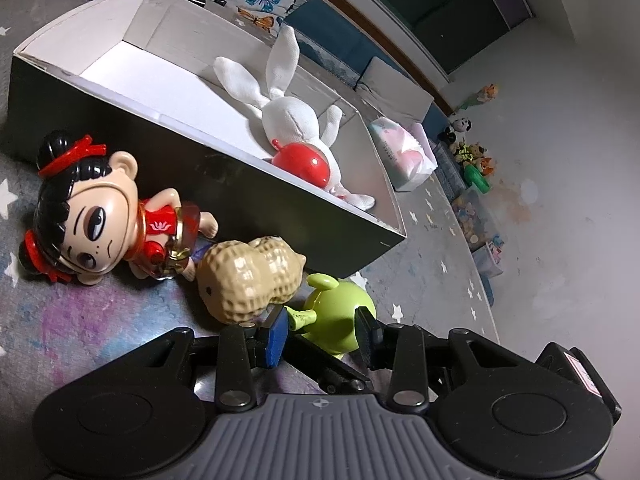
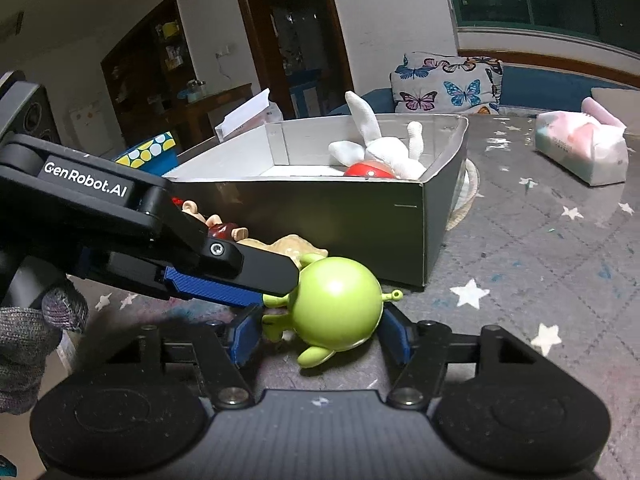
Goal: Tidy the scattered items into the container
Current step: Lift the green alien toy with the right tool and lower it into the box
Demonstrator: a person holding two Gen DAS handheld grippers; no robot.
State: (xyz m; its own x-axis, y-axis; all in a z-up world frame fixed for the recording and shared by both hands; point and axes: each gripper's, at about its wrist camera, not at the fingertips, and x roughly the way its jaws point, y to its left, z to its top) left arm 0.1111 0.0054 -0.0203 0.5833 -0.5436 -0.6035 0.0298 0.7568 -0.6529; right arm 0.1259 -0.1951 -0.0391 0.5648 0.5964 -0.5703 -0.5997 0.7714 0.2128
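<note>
The left gripper [image 1: 322, 330] stands wide open around the green alien toy [image 1: 340, 318], one blue pad beside the toy's limbs, the other at its rounded body; whether either pad touches cannot be told. The right gripper [image 2: 320, 330] is also spread open, the same green alien toy [image 2: 340, 304] lying between its fingers on the star-patterned mat [image 2: 540, 260]. Just beyond the left gripper's fingers lies the peanut toy [image 1: 248, 280], with the doll figure [image 1: 100, 208] further left. Ahead sits the open box [image 1: 224, 192], holding a white plush rabbit [image 1: 292, 116] and a red ball [image 1: 304, 162].
</note>
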